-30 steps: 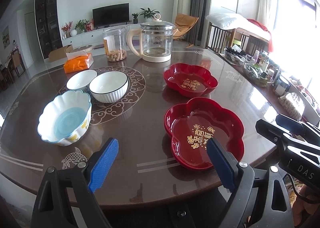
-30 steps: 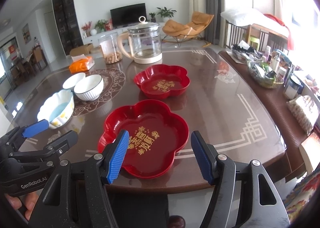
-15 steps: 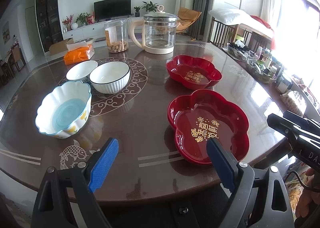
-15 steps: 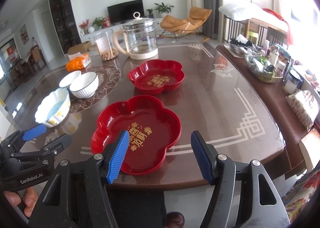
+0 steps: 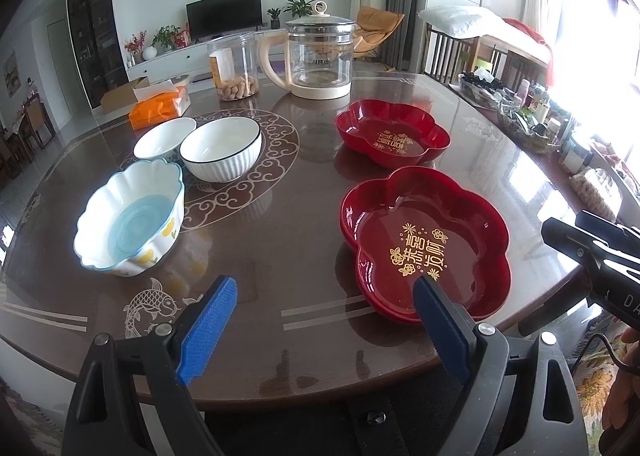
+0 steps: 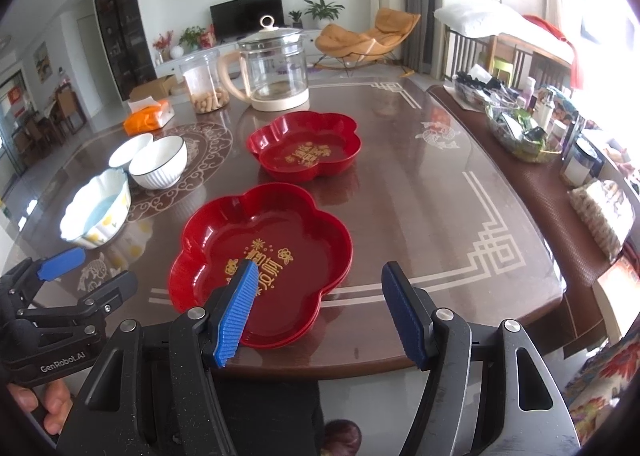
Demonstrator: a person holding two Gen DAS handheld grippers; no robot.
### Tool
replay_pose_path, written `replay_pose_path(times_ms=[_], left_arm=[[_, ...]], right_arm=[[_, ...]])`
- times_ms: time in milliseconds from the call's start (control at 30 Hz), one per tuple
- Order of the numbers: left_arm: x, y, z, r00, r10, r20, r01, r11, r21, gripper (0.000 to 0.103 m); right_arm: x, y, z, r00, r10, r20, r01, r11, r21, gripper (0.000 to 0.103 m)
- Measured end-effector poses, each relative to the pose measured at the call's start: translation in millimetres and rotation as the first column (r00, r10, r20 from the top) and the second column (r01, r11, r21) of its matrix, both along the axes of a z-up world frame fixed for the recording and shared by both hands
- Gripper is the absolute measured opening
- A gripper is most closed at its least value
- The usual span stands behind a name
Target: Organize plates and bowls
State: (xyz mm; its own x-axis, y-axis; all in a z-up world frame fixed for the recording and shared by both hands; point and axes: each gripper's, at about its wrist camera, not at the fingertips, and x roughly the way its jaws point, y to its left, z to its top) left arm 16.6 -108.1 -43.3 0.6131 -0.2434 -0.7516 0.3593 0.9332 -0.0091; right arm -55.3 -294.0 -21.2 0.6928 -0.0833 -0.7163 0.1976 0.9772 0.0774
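Left gripper (image 5: 324,320): jaws wide apart, nothing between the blue pads; held over the near table edge, between the scalloped bowl and the near red plate.
Right gripper (image 6: 320,312): jaws apart, somewhat narrower than the left, empty; its left pad shows in front of the near red plate, contact cannot be judged.
Near red plate (image 6: 260,256): flower-shaped, gold characters inside, flat on the table (image 6: 420,191) close to the front edge.
Far red plate (image 6: 304,143): same shape, behind the near one, apart from it, in front of the glass kettle (image 6: 276,67).
Scalloped bowl (image 5: 128,219): white with blue inside, upright, left side of the table.
Ribbed white bowl (image 5: 222,147): upright, on the table's round scroll pattern, behind the scalloped bowl.
Small white bowl (image 5: 162,137): just beside the ribbed bowl on its left, possibly touching.
Other: clear jar (image 5: 234,67) with snacks and orange tissue pack (image 5: 160,105) at the far side.
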Motion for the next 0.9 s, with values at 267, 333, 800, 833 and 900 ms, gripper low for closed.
replay_pose_path(times_ms=[267, 333, 800, 833, 900], left_arm=[[1.5, 0.8, -3.6, 1.000, 0.008, -0.006, -0.008, 1.000, 0.018, 0.089], [1.9, 0.2, -4.5, 1.000, 0.008, -0.008, -0.008, 1.000, 0.023, 0.089], [38.8, 1.3, 8.6, 0.999, -0.038, -0.022, 0.039, 0.998, 0.046, 0.089], [45.9, 0.1, 12.2, 0.998, -0.057, -0.036, 0.058, 0.998, 0.033, 0.089], [63.6, -3.8, 19.3, 0.993, -0.093, -0.075, 0.093, 0.996, 0.005, 0.089]], right_arm=[[1.9, 2.0, -3.7, 1.000, 0.013, -0.014, -0.013, 1.000, 0.000, 0.068], [2.4, 1.9, -4.4, 1.000, 0.014, -0.016, -0.014, 1.000, 0.002, 0.068], [18.9, -29.9, -9.2, 0.998, 0.040, -0.052, -0.036, 0.997, 0.067, 0.068], [22.9, -36.6, -9.0, 0.997, 0.049, -0.061, -0.044, 0.996, 0.081, 0.068], [34.2, -52.3, -9.3, 0.993, 0.077, -0.091, -0.065, 0.991, 0.121, 0.068]])
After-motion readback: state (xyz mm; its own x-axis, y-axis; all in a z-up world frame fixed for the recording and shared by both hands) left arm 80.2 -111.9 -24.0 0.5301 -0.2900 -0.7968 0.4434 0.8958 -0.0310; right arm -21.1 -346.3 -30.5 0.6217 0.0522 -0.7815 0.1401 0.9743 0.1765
